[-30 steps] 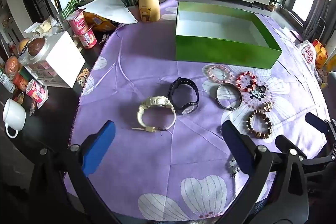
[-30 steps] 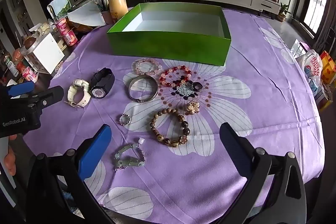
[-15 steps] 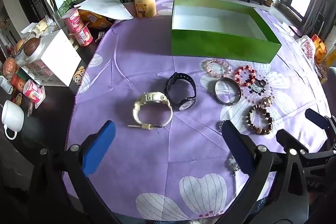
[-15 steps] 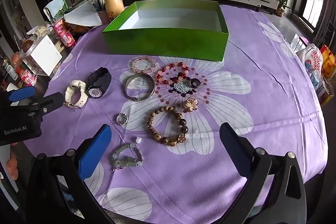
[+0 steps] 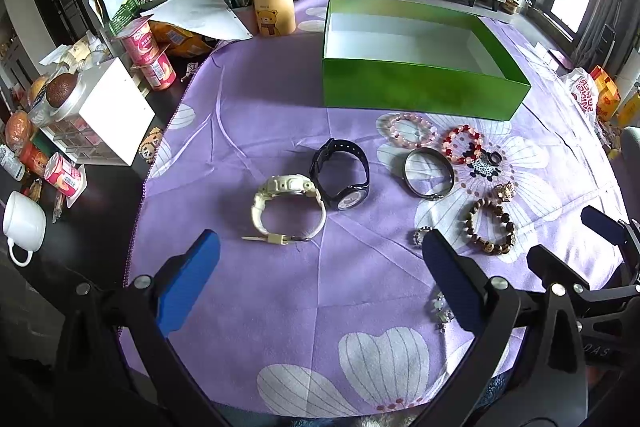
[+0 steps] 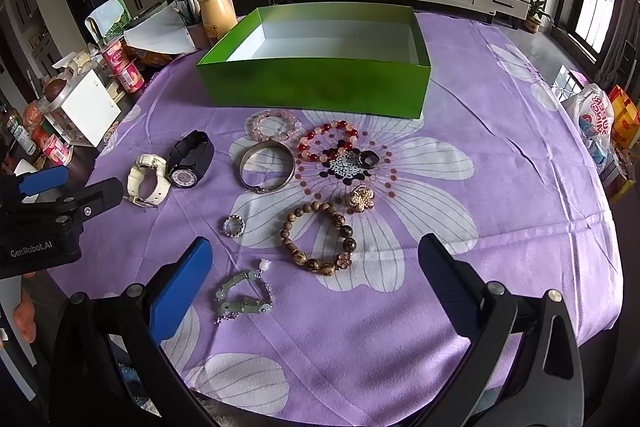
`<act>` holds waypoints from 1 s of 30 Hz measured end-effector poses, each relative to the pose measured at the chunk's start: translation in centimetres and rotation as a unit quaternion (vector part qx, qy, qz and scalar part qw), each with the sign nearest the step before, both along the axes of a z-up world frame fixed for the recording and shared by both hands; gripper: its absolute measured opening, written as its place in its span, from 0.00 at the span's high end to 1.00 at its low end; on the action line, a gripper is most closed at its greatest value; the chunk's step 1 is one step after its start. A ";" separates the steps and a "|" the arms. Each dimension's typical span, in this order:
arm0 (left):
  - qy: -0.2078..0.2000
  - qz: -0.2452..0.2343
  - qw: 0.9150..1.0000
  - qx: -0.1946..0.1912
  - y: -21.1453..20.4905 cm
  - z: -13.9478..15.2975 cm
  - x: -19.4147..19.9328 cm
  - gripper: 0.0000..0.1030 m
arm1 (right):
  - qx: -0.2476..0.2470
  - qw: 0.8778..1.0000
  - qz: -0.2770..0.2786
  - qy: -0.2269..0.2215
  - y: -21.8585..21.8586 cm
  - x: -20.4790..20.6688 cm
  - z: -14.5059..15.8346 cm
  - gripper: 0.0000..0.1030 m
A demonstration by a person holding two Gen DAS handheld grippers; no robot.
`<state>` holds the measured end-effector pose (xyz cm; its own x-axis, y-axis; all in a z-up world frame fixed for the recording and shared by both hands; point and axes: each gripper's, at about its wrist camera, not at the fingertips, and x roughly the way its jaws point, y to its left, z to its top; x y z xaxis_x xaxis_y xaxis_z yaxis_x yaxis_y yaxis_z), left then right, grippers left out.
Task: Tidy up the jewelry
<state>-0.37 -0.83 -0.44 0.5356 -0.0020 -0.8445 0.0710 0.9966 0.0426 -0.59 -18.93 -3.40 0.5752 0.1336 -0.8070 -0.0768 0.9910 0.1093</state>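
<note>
Right, both tools hang above the near edge of the round table, fingers spread wide and nothing between them. Left gripper (image 5: 320, 267) frames the cream plastic wristwatch (image 5: 288, 211), which lies on the purple flowered tablecloth (image 5: 248, 115) touching the black wristwatch (image 5: 342, 173) just behind it. Right gripper (image 6: 316, 267) sits over the pale green jade link bracelet (image 6: 244, 297), with the brown wooden bead bracelet (image 6: 320, 239) just beyond and a small silver beaded ring (image 6: 233, 225) off to its left.

Further back, it's crowded: a plain silver metal bangle (image 6: 267, 167), a pink bead bracelet (image 6: 276, 125), a red and pink bead bracelet (image 6: 328, 143), a dark ring (image 6: 369, 158) and a gold flower-shaped brooch (image 6: 361, 197), all packed near one another on the printed flower. Behind them stands the open green cardboard box (image 6: 316, 87), white inside and empty, its front wall just behind the pink beads.

Out on the left, off the cloth, clutter lines the dark tabletop: a white drawer box (image 5: 116, 115), pink yoghurt cups (image 5: 150, 55), a white mug (image 5: 24, 225), a yellow bear-print bottle (image 5: 274, 3).

Right of the jewelry the cloth runs bare to the table's edge, and there's clear cloth in front of the watches too.
</note>
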 end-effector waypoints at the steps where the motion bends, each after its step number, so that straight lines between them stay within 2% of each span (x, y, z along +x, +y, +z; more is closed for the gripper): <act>1: 0.000 -0.001 1.000 0.000 0.0 0.0 0.0 0.02 | 0.000 1.000 0.000 0.000 0.0 -0.1 0.0 0.01; 30: -0.010 -0.014 1.000 0.006 -0.5 0.1 -0.2 0.02 | 0.000 1.000 0.001 -0.001 0.0 -0.2 0.1 0.01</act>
<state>-0.52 -1.35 -0.32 0.5525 -0.0065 -0.8335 0.0973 0.9936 0.0568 -0.74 -18.96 -3.31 0.5768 0.1349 -0.8057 -0.0800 0.9909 0.1086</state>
